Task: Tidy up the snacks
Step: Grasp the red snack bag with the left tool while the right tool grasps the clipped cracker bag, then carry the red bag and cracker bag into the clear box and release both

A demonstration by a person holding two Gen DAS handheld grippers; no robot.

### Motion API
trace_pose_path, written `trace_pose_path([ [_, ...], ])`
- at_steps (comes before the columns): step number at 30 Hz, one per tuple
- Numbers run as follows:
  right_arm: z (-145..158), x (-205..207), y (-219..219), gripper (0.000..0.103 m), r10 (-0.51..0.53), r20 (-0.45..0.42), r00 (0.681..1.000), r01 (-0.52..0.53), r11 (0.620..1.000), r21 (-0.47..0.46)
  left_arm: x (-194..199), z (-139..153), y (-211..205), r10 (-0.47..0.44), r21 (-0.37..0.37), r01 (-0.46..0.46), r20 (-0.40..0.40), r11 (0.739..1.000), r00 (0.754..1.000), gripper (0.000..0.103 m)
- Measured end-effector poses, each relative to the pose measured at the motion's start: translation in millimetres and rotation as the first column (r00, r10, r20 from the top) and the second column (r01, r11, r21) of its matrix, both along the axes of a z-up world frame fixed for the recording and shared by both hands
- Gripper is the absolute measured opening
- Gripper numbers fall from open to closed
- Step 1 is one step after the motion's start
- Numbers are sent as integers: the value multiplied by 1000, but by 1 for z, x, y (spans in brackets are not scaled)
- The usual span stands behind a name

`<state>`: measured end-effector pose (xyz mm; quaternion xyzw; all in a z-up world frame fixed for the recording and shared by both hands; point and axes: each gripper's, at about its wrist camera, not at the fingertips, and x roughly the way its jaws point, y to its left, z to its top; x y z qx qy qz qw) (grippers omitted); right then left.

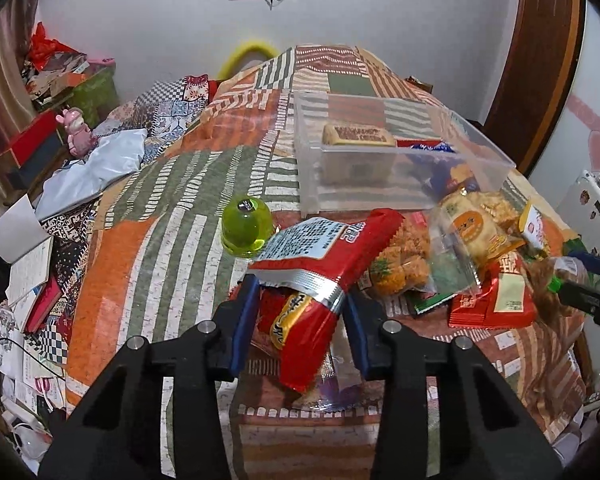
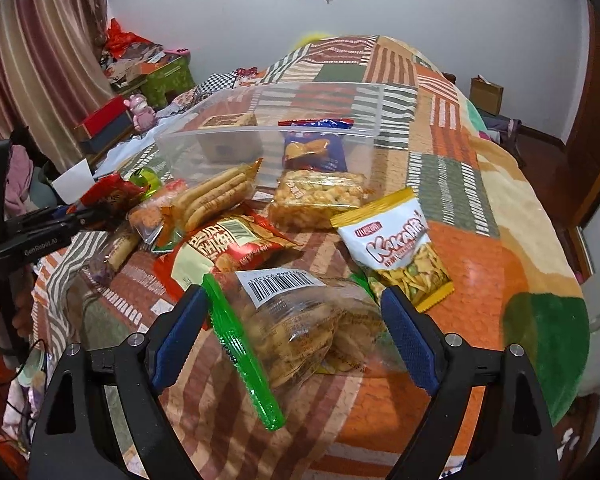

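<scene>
Left gripper (image 1: pixel 302 322) wide apart around shiny red snack bag (image 1: pixel 316 280); right gripper (image 2: pixel 296 334) wide apart around clear green-edged cookie bag (image 2: pixel 292 320).

"kakaary" on white-yellow snack bag (image 2: pixel 396 248); "genrobot.ai" on left gripper (image 2: pixel 40 236)

- Left black plastic two-finger gripper (image 1: pixel 300 312): 2 angular matte arms, each with a triangular cut-out near the base.
- Its textured blue rubber finger pads (image 1: pixel 245 322): flat, rectangular, 1 on each inner face.
- 4 round silver screw heads visible along the upper edges of the arms, 2 per side.
- Right black plastic two-finger gripper (image 2: pixel 294 336): same build, same triangular cut-outs, 4 silver screws.
- Its dimpled blue pads (image 2: pixel 410 344): fine dotted grain visible.
- In the right wrist view, the left unit's body shows white lettering "GenRobot.AI" on its black side.
</scene>
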<state>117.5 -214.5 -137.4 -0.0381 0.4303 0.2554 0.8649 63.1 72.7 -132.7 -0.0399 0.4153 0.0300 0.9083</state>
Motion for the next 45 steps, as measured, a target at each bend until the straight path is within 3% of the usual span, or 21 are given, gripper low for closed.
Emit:
trace_pose_path([
  [6,-4,-3,1,88,7,16,1000,-7,1000,-22,-6,14,4,7,-17,-7,27,1000,1000,29],
  [13,-15,2,1,88,0,8,1000,0,1000,-5,1,6,8,22,-5,-22,-2,1000,1000,29],
  [21,-7,-2,1,66,-9,39,999,9,1000,-3,14,-7,13,33,-18,-34,-28,999,999,36],
  [26,-3,1,-2,56,-17,34,999,17,1000,23,13,-5,13,43,5,-43,-11,999,999,33],
  [33,14,1,-7,52,-20,57,998,15,996,93,6,18,19,53,4,-53,35,999,998,22],
  [45,57,7,0,52,-11,176,984,-14,990,139,10,59,10,27,-17,-25,129,1000,991,22],
])
